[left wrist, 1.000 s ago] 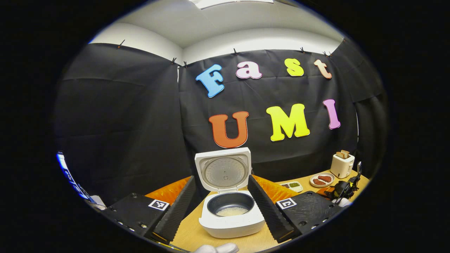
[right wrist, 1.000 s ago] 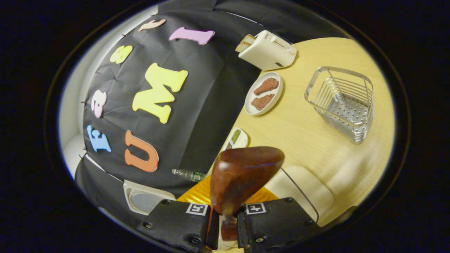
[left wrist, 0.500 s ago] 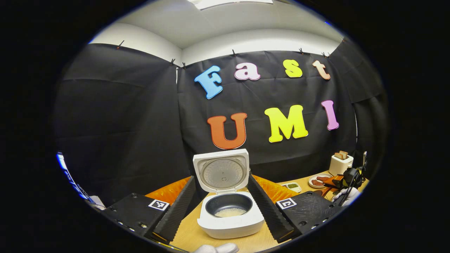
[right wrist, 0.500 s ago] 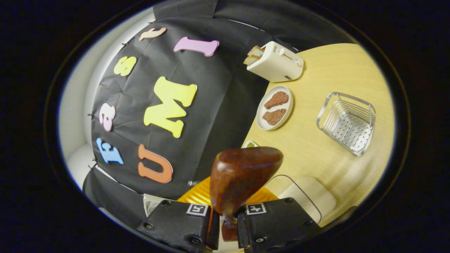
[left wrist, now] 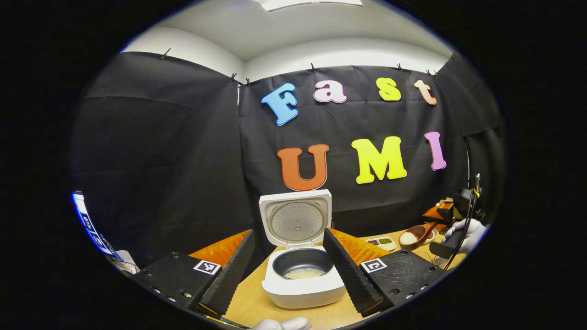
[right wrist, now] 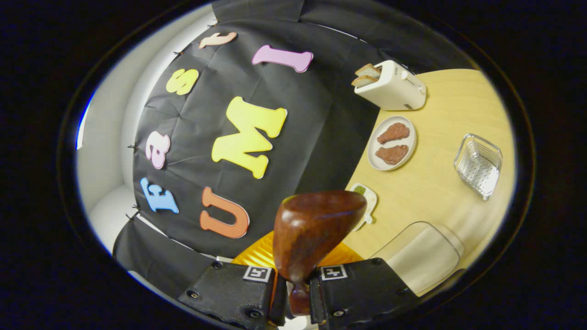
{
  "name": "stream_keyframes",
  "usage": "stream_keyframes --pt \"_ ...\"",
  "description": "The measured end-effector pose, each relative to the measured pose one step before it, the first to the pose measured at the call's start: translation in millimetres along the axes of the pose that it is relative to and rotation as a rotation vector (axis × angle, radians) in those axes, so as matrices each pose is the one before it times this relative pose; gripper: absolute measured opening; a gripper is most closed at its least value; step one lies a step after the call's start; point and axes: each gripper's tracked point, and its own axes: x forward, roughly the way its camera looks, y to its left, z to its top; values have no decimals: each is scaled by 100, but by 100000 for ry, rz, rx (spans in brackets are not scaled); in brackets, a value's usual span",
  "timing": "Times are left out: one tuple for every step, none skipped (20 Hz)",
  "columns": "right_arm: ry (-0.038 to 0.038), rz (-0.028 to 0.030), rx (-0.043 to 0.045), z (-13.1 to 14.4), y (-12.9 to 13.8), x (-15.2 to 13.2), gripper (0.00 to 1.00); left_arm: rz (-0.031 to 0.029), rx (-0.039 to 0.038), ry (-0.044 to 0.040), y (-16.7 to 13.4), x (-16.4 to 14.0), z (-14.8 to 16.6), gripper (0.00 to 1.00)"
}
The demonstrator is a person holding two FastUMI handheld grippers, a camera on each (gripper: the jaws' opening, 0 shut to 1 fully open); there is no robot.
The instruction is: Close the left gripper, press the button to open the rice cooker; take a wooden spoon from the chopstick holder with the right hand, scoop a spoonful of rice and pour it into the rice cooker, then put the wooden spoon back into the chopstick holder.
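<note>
The white rice cooker (left wrist: 300, 286) stands with its lid (left wrist: 297, 219) up and some rice (left wrist: 302, 273) in its dark pot. My left gripper (left wrist: 288, 232) hangs open in front of it, one finger on each side. At the right, a gloved hand (left wrist: 468, 229) holds my right gripper (left wrist: 451, 213), which carries the wooden spoon (left wrist: 412, 236) heaped with rice above the table. In the right gripper view the right gripper (right wrist: 293, 293) is shut on the spoon's handle, and the back of the spoon's bowl (right wrist: 316, 227) faces the camera. The metal chopstick holder (right wrist: 479, 165) stands far right on the table.
A clear container (right wrist: 419, 254) sits on the wooden table (right wrist: 435, 197) beside the spoon. Farther off are a small dish of seasonings (right wrist: 365, 201), a plate of meat (right wrist: 392, 142) and a toaster (right wrist: 392, 85). An orange cloth (left wrist: 362, 245) lies behind the cooker.
My right gripper has risen from the table with the spoon, now holding rice and higher in the left gripper view. The table things have shrunk in its view. The left gripper barely moved.
</note>
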Motion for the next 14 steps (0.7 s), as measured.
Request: stream_keyframes --pt "1244 666 -1457 -741 1218 479 25 696 -578 390 345 -54 -347 95" --pt "1222 798 -1338 -967 1157 411 25 456 -303 421 311 -93 -268 95" --pt "655 1637 -469 -908 1097 663 25 575 -58 268 315 -19 -143 95" --pt "1653 455 -83 -1354 913 633 25 430 32 204 252 -199 -178 95" --pt "2450 804 209 -1666 812 918 25 470 39 387 186 -138 -251 95" --pt "2073 914 945 -1493 786 975 25 319 -86 319 196 -121 -259 95" --pt "1786 292 -619 -1474 521 1041 25 337 -105 274 153 -96 -146 95" --pt "2981 285 -95 -1810 638 917 25 518 111 279 152 -173 -202 95" --pt "2095 637 136 -1682 485 1100 25 529 31 359 330 -74 -279 95" --pt "2811 921 155 -1806 410 1038 25 422 -317 766 207 -180 -270 95" --pt "2363 220 -304 -1695 160 994 25 278 -827 863 117 -127 -228 95" --pt "1885 429 -274 -1526 161 1131 22 381 -975 773 56 -157 -217 95" --pt "2691 -381 -993 -1550 -64 926 22 323 -383 444 113 -70 -129 95" --pt "1829 -328 -858 -1285 -44 755 25 872 133 115 225 -136 -125 95"
